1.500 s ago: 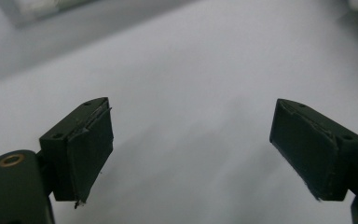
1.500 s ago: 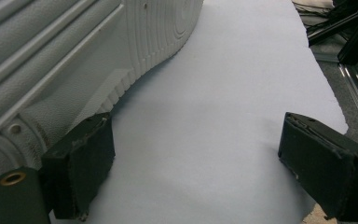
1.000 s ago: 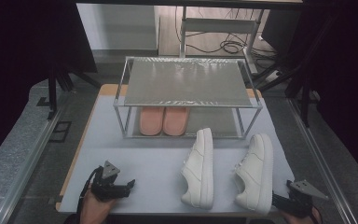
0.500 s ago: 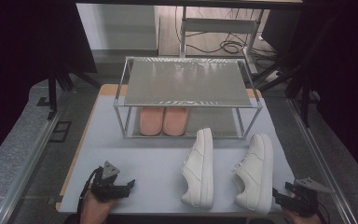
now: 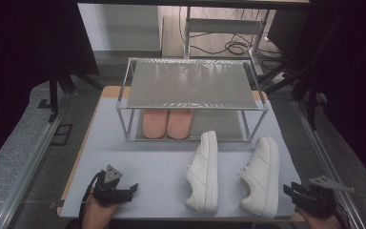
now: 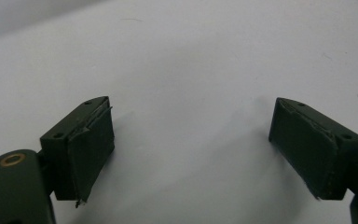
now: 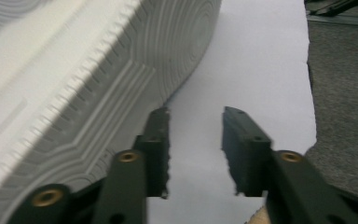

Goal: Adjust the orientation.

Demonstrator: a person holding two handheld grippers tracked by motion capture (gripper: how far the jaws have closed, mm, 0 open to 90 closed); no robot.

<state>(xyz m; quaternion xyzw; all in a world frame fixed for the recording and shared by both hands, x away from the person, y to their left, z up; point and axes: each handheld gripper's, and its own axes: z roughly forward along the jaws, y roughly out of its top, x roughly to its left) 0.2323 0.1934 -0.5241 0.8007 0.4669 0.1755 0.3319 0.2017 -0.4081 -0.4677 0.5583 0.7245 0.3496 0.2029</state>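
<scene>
R white sneaker (image 5: 261, 177) lies on side on tabletop (image 5: 124, 143), sole facing R gripper (image 5: 291, 192), near front R corner – easy side approach. In right gripper view sole (image 7: 74, 79) sits just beside L finger (image 7: 156, 140); fingers have just been closing, gap narrow, nothing between them. 2nd white sneaker (image 5: 204, 171) just left, also tipped. Pink slippers (image 5: 167, 123) paired on lower shelf of rack (image 5: 193, 107) – likely where the sneakers go too. L gripper (image 5: 128, 190) idle over bare tabletop, fingers (image 6: 88, 144) wide apart, empty.
</scene>
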